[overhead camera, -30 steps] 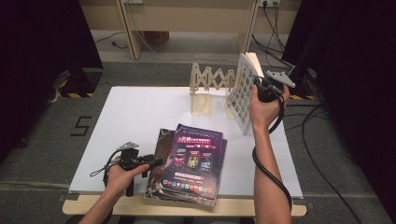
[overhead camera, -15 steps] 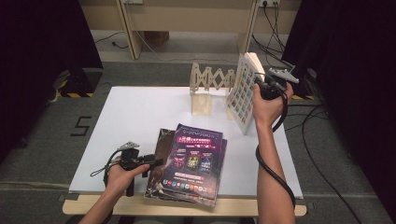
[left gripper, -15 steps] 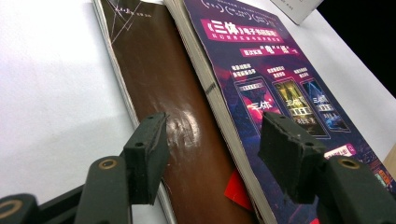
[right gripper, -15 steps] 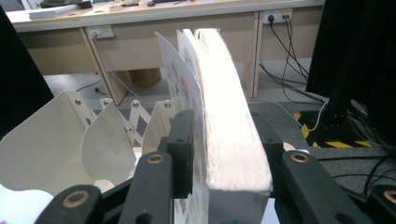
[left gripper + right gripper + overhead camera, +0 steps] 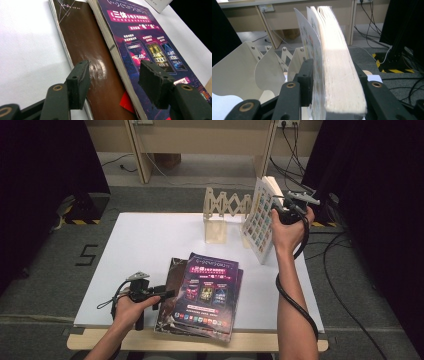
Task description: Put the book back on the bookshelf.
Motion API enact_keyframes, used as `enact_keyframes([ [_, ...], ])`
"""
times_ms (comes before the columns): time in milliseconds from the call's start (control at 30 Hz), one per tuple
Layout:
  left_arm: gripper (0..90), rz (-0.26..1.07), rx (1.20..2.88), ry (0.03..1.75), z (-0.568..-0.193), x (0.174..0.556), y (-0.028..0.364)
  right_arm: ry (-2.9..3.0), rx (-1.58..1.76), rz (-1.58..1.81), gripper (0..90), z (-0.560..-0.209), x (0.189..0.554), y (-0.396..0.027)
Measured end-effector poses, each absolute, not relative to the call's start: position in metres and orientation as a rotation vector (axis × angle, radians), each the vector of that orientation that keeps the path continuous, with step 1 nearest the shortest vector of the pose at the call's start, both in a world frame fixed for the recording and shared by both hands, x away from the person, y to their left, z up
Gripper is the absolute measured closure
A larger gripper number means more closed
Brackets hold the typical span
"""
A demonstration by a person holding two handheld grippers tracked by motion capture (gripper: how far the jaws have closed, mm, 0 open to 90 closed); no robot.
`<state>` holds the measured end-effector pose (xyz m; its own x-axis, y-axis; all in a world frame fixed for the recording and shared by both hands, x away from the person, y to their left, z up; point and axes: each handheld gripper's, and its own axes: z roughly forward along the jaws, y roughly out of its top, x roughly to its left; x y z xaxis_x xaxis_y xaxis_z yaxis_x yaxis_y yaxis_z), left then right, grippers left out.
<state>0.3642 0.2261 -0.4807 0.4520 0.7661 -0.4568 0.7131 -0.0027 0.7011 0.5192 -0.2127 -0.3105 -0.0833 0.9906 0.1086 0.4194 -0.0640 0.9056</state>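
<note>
- Two tongs work over a white tabletop (image 5: 150, 240), taken here from left to right in the high view
- At the near left edge, the left tongs (image 5: 167, 294) lie low in the person's left hand (image 5: 127, 307), pointing right at a stack of books
- Seen from the left gripper view, the left tongs (image 5: 113, 82) are released: both pads stand spread apart with nothing pressed between them, one over the brown book (image 5: 92, 62), the other over the purple book (image 5: 147, 45)
- The brown book (image 5: 172, 285) lies flat at the bottom of the stack, and the purple book (image 5: 210, 292) lies on top of it, shifted to the right so a strip of the brown cover shows; the stack's near corner overhangs the tabletop's front edge
- Farther back, past the middle, a pale wooden folding rack (image 5: 222, 212) stands upright on the tabletop
- Just right of the rack, a thick white book (image 5: 260, 222) stands on its lower edge, tilted, its cover printed with rows of small pictures facing left
- The right tongs (image 5: 280, 212), in the right hand (image 5: 287, 227), sit at this book's upper edge
- Through the right gripper view the white book (image 5: 337, 65) stands between the pads of the right tongs (image 5: 334, 72); they have just been opening, and whether the pads press it cannot be told
</note>
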Motion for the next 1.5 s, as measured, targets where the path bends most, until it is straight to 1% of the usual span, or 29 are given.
enact_keyframes([
  [367, 41.0, 0.068, 1.733, 1.280, -0.4806, 0.3646, 0.2257, 1.585, 1.549, 1.099, 63.8, -0.3118, 0.5248, -0.2136],
  [500, 41.0, 0.065, 1.735, 1.278, -0.4810, 0.3647, 0.2248, 1.597, 1.547, 1.089, 65.6, -0.3123, 0.5265, -0.2136],
  [533, 41.0, 0.063, 1.734, 1.277, -0.4812, 0.3648, 0.2245, 1.605, 1.554, 1.077, 68.0, -0.3114, 0.5275, -0.2134],
  [567, 41.0, 0.063, 1.734, 1.277, -0.4812, 0.3648, 0.2245, 1.605, 1.554, 1.077, 68.0, -0.3114, 0.5275, -0.2134],
  [600, 41.0, 0.062, 1.736, 1.277, -0.4814, 0.3651, 0.2245, 1.616, 1.559, 1.072, 70.6, -0.3103, 0.5284, -0.2137],
  [733, 41.0, 0.061, 1.738, 1.277, -0.4818, 0.3653, 0.2237, 1.633, 1.568, 1.055, 73.7, -0.3080, 0.5289, -0.2131],
  [1500, 41.0, 0.060, 1.735, 1.286, -0.4827, 0.3659, 0.2249, 1.537, 1.547, 1.138, 74.6, -0.3074, 0.5245, -0.2058],
])
